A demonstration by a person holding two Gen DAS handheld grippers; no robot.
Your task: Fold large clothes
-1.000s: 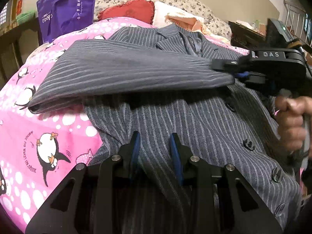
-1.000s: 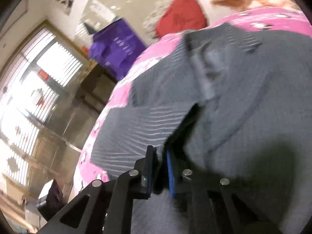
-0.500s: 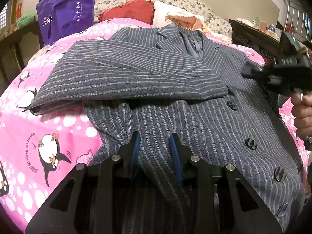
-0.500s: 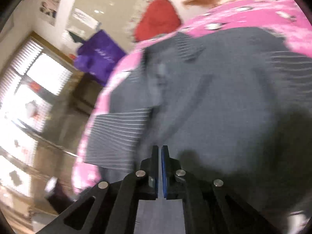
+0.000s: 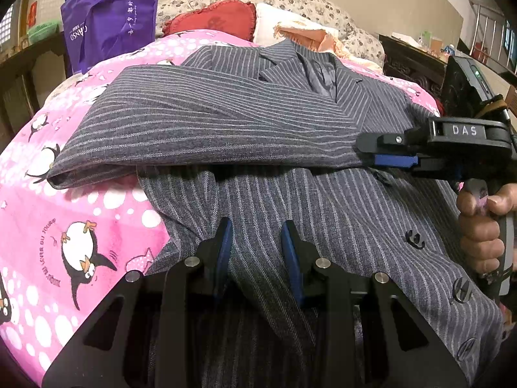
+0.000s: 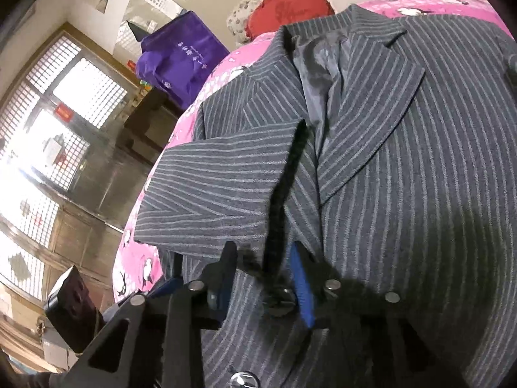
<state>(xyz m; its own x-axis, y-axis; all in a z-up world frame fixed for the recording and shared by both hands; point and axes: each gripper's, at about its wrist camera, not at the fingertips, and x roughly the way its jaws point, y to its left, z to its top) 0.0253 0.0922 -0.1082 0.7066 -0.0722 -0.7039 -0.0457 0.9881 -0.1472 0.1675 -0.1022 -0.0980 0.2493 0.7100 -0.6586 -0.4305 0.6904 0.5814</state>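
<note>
1. Left wrist view. The striped jacket lies front-up on the pink penguin bedspread, collar toward the pillows, so the bed serves as a flat folding surface. One sleeve is laid crosswise over the chest, a placement that narrows the garment before its body is folded. The left gripper sits low over the jacket near its lower left part; its jaws stand apart with a ridge of cloth between them, and whether they pinch it cannot be told. It probably steadies the hem side while the sleeve is being placed. The right gripper reaches in from the right, held by a hand, its tips at the cuff end of the sleeve. A purple bag stands beyond the bed.

2. Right wrist view. The right gripper shows jaws parted, the dark cuff edge running down between them; contact with the pads is not visible, so the cuff appears loose or only just within reach. The sleeve extends leftward across the jacket, its far fold overhanging the bedspread. The lapels lie flat, buttons closed, which keeps the front stable for the next fold.
</note>
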